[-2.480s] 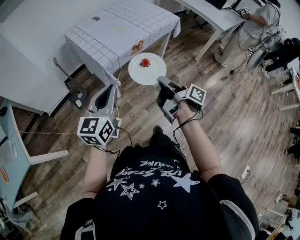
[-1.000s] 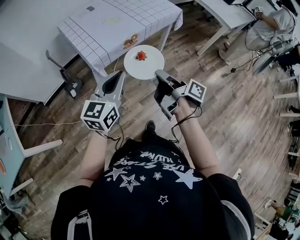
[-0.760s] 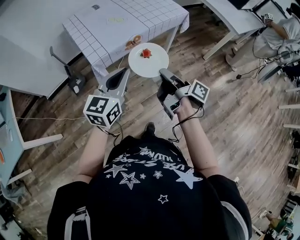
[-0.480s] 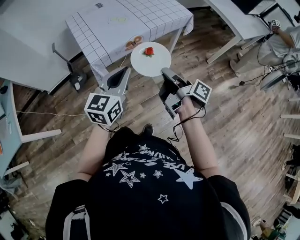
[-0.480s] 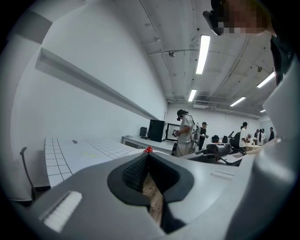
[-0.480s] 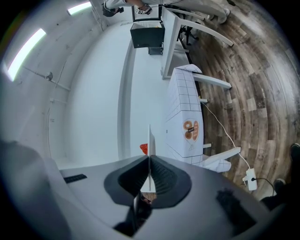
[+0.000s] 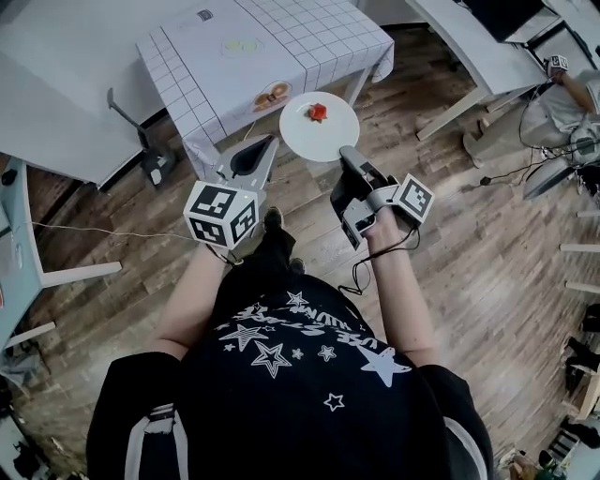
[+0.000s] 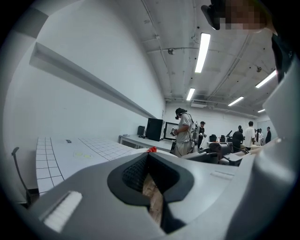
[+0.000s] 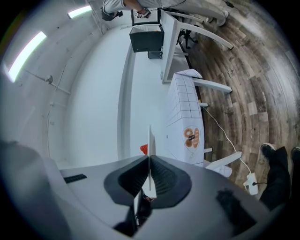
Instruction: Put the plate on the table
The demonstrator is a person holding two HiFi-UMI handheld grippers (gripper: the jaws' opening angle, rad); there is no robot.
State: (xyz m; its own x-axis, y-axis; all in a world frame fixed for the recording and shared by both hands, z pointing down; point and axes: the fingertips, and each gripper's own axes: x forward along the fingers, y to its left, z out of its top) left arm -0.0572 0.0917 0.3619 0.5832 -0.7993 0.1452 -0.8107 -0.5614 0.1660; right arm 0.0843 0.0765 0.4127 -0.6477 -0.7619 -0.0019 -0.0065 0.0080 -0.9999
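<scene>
Head view: the plate [image 7: 314,133], carrying a small red item [image 7: 318,112], hangs in the air just off the tabletop's [image 7: 281,37] near edge, over the wooden floor [image 7: 459,244]. The right hand-held gripper [image 7: 345,153] pinches its near rim, so the tabletop lies straight ahead, beyond the plate. The left hand-held gripper [image 7: 265,143], jaws together on nothing, sits just beside the plate.

The table [image 7: 359,86] stands in the upper middle of the head view, draped in a white tablecloth [image 7: 319,42] ruled with a dark grid. On the cloth lie an orange-brown item [image 7: 270,96] near the lower edge, a pale yellow-green patch [image 7: 242,45] further up, and a small dark tag [image 7: 204,15] at the top. The wood-plank floor [image 7: 469,244] spreads beneath.
</scene>
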